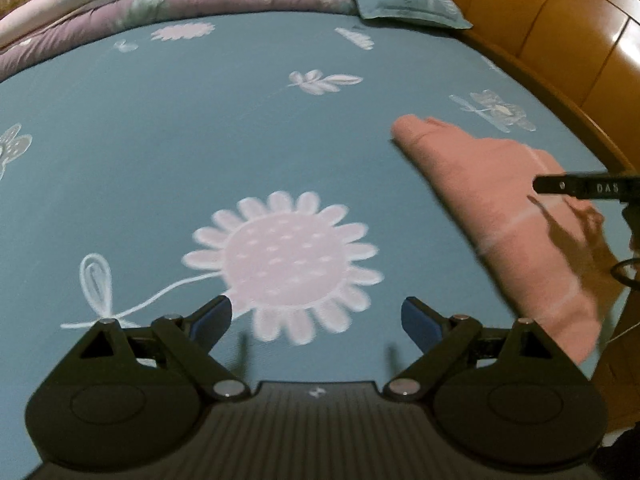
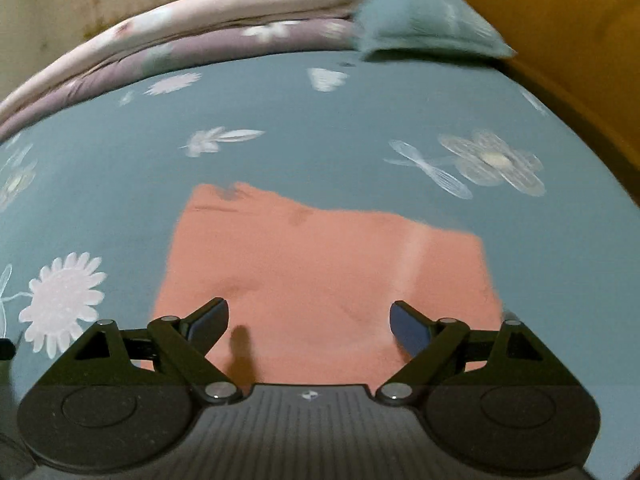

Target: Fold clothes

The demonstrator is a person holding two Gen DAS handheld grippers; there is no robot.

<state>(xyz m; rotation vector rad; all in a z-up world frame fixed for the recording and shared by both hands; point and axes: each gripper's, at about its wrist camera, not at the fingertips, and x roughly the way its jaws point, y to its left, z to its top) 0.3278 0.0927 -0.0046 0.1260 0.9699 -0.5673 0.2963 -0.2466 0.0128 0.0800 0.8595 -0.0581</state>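
Observation:
A folded salmon-pink garment with a pale stripe lies flat on the teal flowered bedsheet. My right gripper hovers over its near edge, open, with nothing between the blue pads. In the left wrist view the same pink garment lies off to the right. My left gripper is open over the bare sheet, above a big white daisy print, and holds nothing. A black part of the right gripper tool juts in at the right edge over the garment.
Folded quilts in pink and mauve are stacked along the bed's far side, next to a teal pillow. A wooden headboard runs along the right. Teal sheet stretches to the left of the garment.

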